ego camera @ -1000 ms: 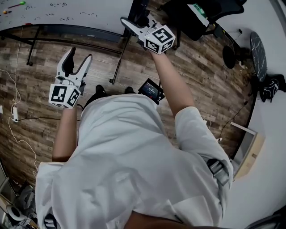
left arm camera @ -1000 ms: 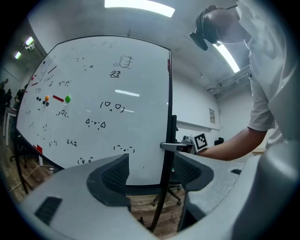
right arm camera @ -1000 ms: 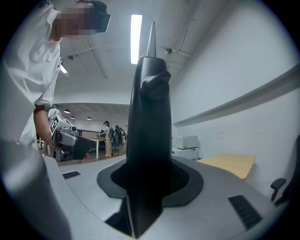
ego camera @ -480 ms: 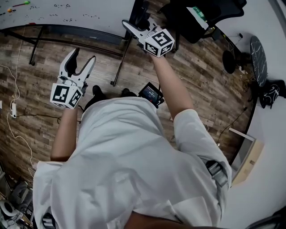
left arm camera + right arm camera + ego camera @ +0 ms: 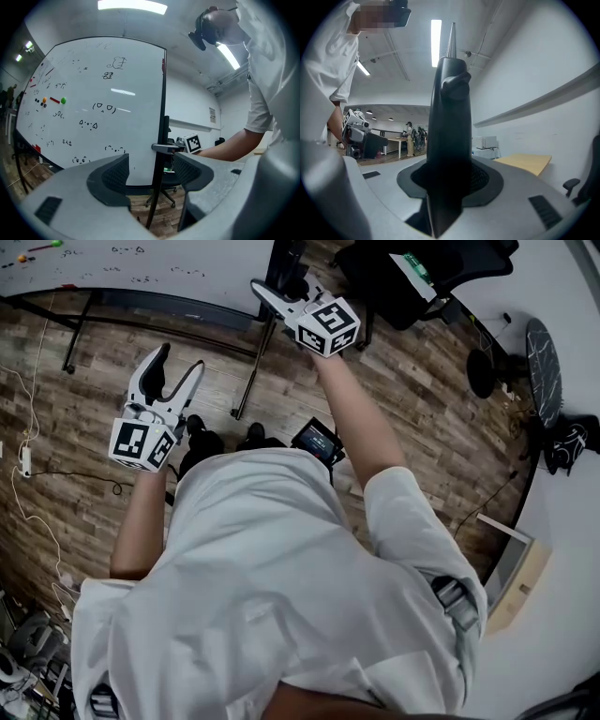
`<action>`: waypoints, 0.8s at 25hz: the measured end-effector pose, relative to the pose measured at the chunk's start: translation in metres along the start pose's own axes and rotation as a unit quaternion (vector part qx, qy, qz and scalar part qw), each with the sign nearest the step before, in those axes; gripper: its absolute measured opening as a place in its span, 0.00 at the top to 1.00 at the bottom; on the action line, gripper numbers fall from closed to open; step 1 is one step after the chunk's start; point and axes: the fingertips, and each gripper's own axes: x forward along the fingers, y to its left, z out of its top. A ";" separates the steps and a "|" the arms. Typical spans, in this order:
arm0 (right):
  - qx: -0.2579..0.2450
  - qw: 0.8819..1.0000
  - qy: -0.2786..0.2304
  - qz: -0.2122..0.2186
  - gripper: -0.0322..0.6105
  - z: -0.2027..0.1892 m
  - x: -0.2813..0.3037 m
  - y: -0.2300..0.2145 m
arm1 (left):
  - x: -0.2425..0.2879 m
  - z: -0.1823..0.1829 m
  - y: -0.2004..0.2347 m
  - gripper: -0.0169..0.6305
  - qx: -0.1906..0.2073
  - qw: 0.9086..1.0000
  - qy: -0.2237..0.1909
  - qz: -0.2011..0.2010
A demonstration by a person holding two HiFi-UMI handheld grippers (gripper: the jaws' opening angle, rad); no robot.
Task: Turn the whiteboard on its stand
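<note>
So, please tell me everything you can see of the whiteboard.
The whiteboard is a large white panel in a thin dark frame. It stands upright on a black stand with slanted legs on the wood floor. Small doodles and coloured magnets are on its face. The right gripper is clamped on the black upright at its right edge. The left gripper is open and does not touch it.

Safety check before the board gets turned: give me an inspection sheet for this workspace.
Surface: wood-plank floor.
Job's things: whiteboard upright on its black stand, doodles on it.
Clutter: office chair near the stand; black bag by the wall.
Grippers: right tongs shut on the board's edge post; left tongs open, empty.
Cables: white cord on the floor at left.
Surroundings: wooden panel at right.
</note>
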 end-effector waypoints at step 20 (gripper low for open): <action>0.007 0.999 0.013 -0.037 0.72 -0.009 -0.039 -0.018 | 0.011 -0.015 -0.005 0.50 -0.025 0.999 0.014 -0.046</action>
